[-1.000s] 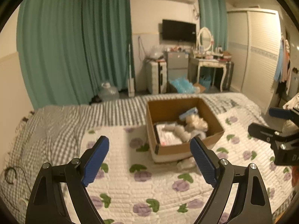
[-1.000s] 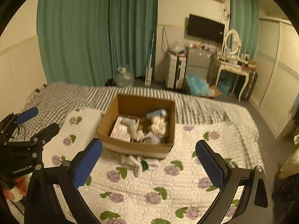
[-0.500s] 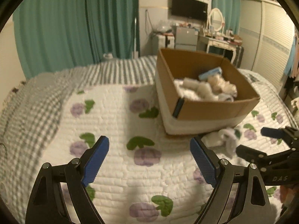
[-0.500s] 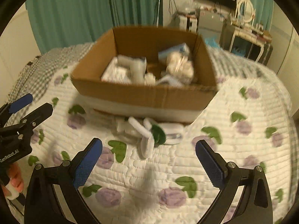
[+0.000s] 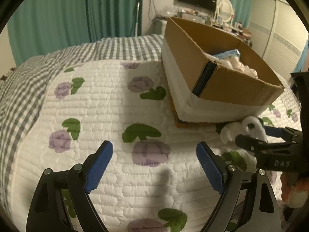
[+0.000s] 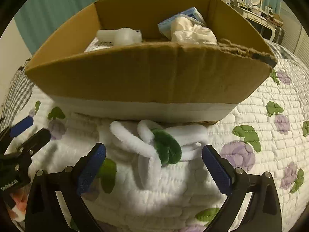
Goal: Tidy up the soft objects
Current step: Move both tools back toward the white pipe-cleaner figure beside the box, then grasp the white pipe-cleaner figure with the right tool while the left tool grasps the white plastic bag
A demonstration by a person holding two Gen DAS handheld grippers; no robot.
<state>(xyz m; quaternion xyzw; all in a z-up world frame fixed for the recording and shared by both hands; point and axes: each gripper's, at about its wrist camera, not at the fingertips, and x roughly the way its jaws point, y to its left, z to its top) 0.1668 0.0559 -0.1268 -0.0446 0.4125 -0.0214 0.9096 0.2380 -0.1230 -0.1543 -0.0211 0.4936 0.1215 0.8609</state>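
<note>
A fluffy white and green looped soft toy [image 6: 154,145] lies on the quilt against the front of an open cardboard box [image 6: 150,77]. My right gripper [image 6: 153,167] is open, low over the quilt, its blue pads on either side of the toy without touching it. The toy also shows in the left wrist view [image 5: 245,127], with the right gripper [image 5: 256,137] beside it. My left gripper [image 5: 154,165] is open and empty over the quilt, left of the box [image 5: 231,85]. The box holds a cream plush [image 6: 193,31], a blue pack [image 6: 183,17] and white items [image 6: 119,35].
The bed has a white quilt with purple flowers [image 5: 115,116] and a grey checked blanket [image 5: 23,89] to the left and behind. Teal curtains [image 5: 77,11], a dressing table [image 5: 227,21] and a wardrobe [image 5: 280,38] stand beyond the bed.
Both grippers have dropped low and moved in toward the bed. The right gripper has closed in on the toy in front of the box, which now lies between its open fingers.
</note>
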